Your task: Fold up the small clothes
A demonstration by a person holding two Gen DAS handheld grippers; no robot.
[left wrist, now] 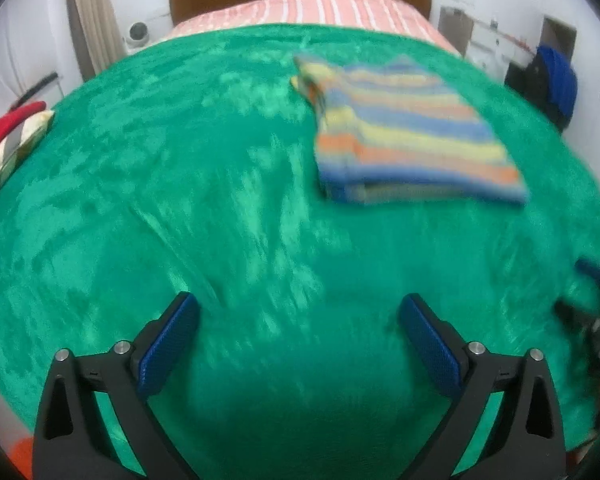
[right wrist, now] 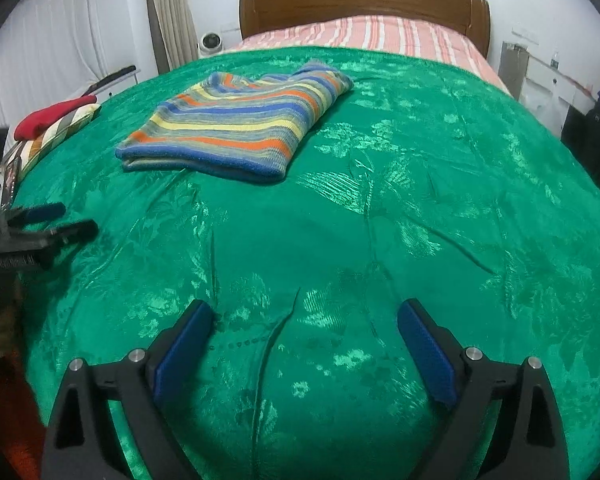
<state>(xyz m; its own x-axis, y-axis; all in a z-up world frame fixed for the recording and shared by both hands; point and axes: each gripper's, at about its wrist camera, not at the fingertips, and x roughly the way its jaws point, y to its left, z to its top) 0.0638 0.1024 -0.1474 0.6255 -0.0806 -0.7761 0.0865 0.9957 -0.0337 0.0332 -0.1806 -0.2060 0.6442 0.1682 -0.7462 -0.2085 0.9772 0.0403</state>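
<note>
**Ana:** On the bed's green blanket (right wrist: 420, 184), the striped sweater (right wrist: 236, 128) lies folded in a neat rectangle, well ahead of both tools.

**Ben:** And both hands are free: left gripper (left wrist: 298, 344) released and spread wide, right gripper (right wrist: 306, 348) likewise, neither touching cloth.

**Ana:** Looks near finished to me. If one more fold is wanted, I'd pinch the two near corners together, lift low, and lay them over evenly so the layers don't slide.

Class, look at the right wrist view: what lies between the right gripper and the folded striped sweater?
Only bare green blanket separates the right gripper from the striped sweater, shown in the right wrist view.
</note>
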